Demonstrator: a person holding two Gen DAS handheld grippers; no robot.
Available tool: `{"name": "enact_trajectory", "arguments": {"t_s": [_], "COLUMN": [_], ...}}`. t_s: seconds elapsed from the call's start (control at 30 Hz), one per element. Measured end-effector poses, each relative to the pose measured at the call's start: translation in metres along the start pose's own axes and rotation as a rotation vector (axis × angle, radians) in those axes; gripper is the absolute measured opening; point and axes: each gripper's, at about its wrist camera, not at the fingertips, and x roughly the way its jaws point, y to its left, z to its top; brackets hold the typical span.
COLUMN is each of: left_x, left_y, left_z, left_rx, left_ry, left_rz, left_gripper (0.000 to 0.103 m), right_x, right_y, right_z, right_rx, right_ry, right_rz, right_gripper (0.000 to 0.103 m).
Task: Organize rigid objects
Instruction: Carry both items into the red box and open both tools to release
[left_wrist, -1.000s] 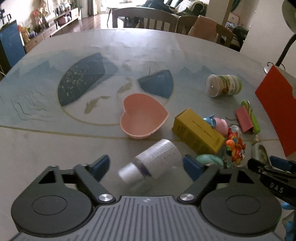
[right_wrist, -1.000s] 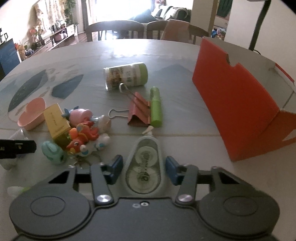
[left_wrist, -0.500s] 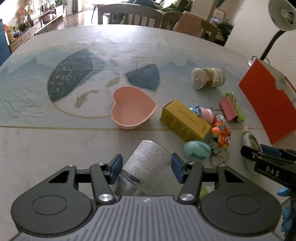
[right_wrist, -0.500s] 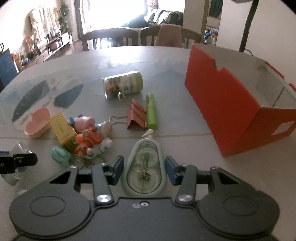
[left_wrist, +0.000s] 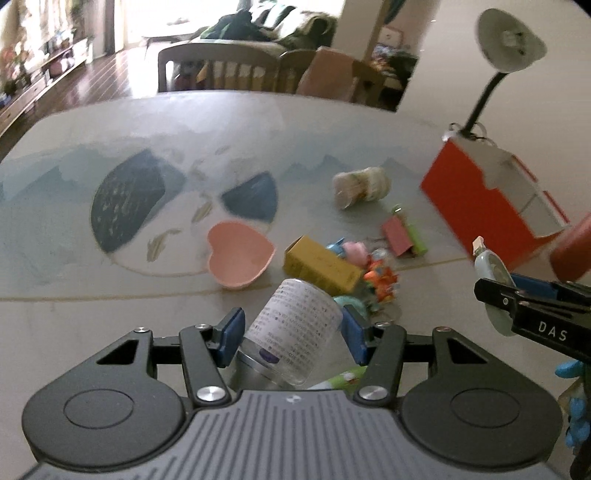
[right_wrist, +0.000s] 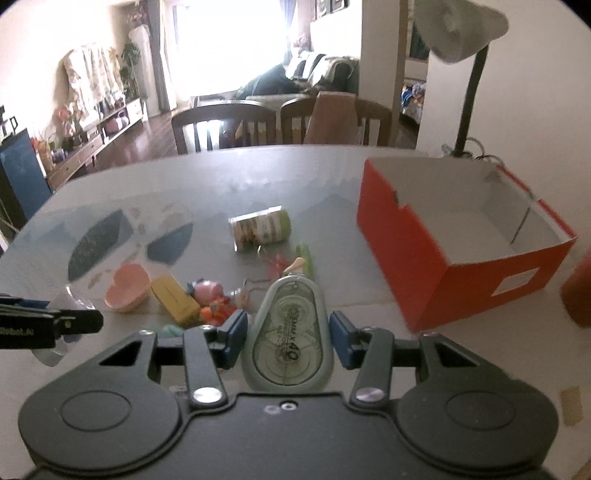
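Now, our left gripper (left_wrist: 291, 334): clamped on the clear jar (left_wrist: 295, 332).
Our right gripper (right_wrist: 288, 334): clamped on the correction tape (right_wrist: 288, 339).

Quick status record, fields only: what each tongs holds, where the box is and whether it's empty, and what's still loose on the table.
left tongs: shut on clear labelled bottle
right tongs: shut on correction tape dispenser
red box: open-topped, right side of table, nothing visible inside
still loose: pink heart dish, yellow carton, green-lidded jar, toys, binder clip
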Motion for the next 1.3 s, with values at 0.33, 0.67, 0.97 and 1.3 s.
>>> {"name": "enact_trajectory", "arguments": {"t_s": [0.33, 0.67, 0.97, 1.3], "left_x": [-0.035, -0.02, 0.028, 0.095], "left_y": [-0.044, -0.118, -0.195, -0.269], "left_z": [0.03, 0.077, 0.127, 0.177], "left_rx": [0.135, 0.199, 0.191, 0.187], "left_ry": [-0.053, -0.051, -0.029, 0.012], "left_rz": [-0.108, -0.185, -0.209, -0.204], "left_gripper": [0.056, 0.056, 0.056, 0.056], "right_x": [-0.035, -0.019, 0.022, 0.069], "right_y": [-0.031, -0.104, -0.17, -0.22], "right_z": [0.03, 0.062, 0.088, 0.102], "right_rx": [0.048, 0.057, 0.025, 0.002], "right_ry": [-0.07, -0.081, -0.049, -0.007], "right_rz": [-0.021, -0.066, -0.061, -0.059], "right_gripper": [0.048, 0.048, 0.048, 0.048]}}
